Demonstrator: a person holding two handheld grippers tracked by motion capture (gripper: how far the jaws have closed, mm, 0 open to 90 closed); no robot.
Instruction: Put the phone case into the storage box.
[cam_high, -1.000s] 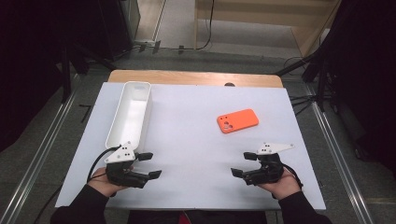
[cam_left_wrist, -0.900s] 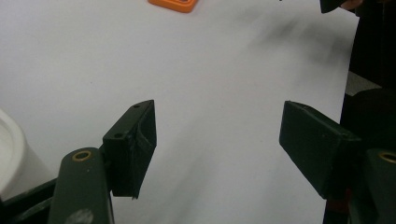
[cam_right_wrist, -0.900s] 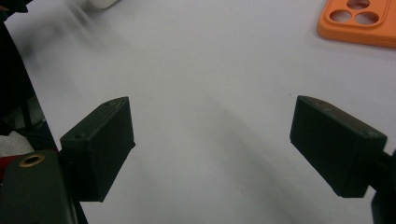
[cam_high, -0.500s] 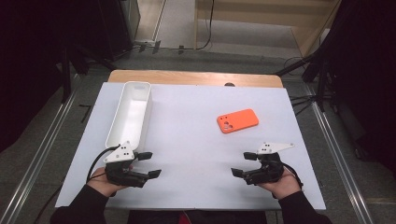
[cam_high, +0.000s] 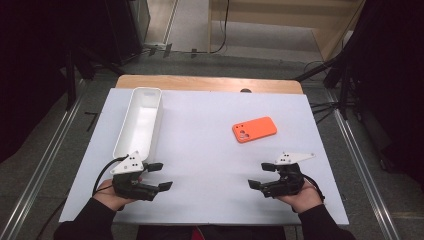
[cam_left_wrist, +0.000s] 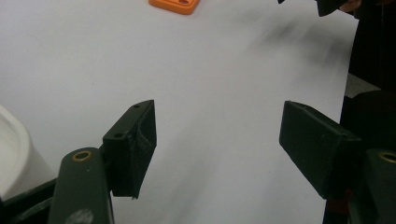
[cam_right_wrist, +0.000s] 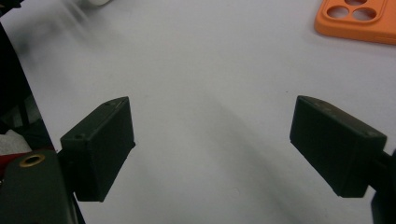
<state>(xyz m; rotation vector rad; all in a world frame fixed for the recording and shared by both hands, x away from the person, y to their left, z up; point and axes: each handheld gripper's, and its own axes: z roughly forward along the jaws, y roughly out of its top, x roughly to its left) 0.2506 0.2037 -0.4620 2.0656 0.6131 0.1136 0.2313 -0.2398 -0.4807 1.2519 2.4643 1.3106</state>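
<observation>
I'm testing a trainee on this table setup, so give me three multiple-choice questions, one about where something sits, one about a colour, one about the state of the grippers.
1. Where does the white tray lie?
A. on the table's left side
B. on its right side
C. between the grippers

2. What colour is the phone case?
A. blue
B. orange
C. green

3. How do the left gripper and right gripper stand?
A. both shut on the case
B. one holds the tray
C. both open, holding nothing

Answers: 1 A, the tray runs along the white mat's left edge; 2 B, it is bright orange; 3 C, only bare mat shows between each pair of jaws.
</observation>
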